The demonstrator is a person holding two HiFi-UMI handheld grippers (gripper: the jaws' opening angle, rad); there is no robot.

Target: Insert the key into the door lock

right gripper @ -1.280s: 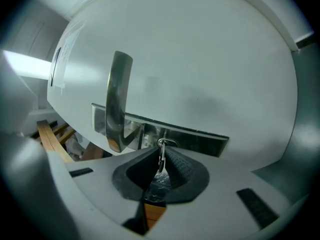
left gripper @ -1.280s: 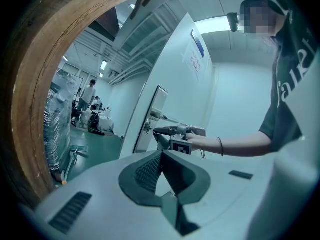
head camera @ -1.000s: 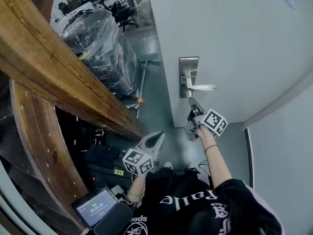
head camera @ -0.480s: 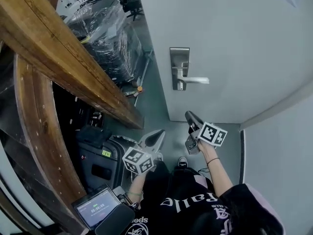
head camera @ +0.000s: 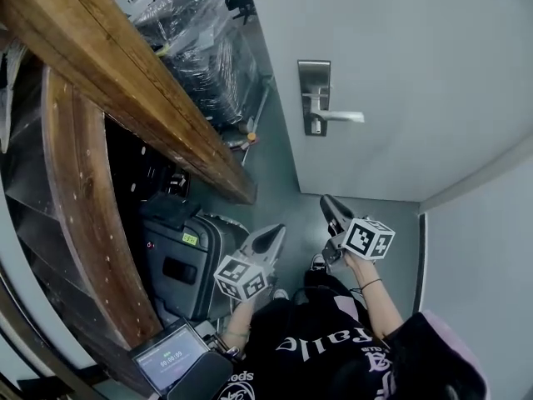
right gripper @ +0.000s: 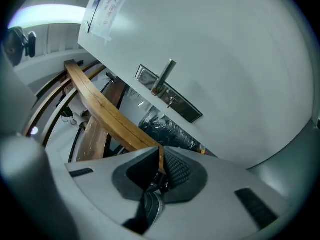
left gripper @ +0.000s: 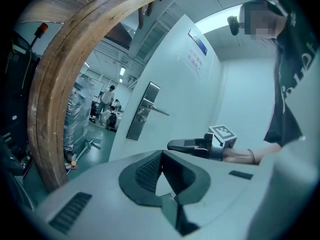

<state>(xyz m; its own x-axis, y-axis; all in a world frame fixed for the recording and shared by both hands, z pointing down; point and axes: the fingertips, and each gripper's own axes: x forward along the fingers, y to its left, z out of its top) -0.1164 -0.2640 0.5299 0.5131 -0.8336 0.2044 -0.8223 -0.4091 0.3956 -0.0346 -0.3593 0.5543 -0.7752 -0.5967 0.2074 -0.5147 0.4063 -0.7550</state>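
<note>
A steel lock plate (head camera: 314,98) with a lever handle (head camera: 343,117) sits on the pale door (head camera: 400,65). My right gripper (head camera: 327,200) hangs below the handle, apart from it and pointing up at the door. It is shut on a key (right gripper: 160,160), which shows only as a thin brownish edge between the pads. In the right gripper view the lock plate (right gripper: 170,100) lies ahead. My left gripper (head camera: 279,230) is lower and left, shut with nothing in it. From the left gripper view (left gripper: 161,155), the plate (left gripper: 142,111) stands far off and the right gripper (left gripper: 172,145) juts in.
A thick wooden beam (head camera: 125,82) slants down the left. Behind it stands a plastic-wrapped pallet (head camera: 200,48), and a black case (head camera: 187,244) rests on the floor. A grey wall (head camera: 475,223) closes the right. A small screen (head camera: 166,357) shows by the person's waist.
The right gripper has dropped from just under the handle to well below it. The view has shifted, so the lock plate now sits higher in the frame. The left gripper stays low.
</note>
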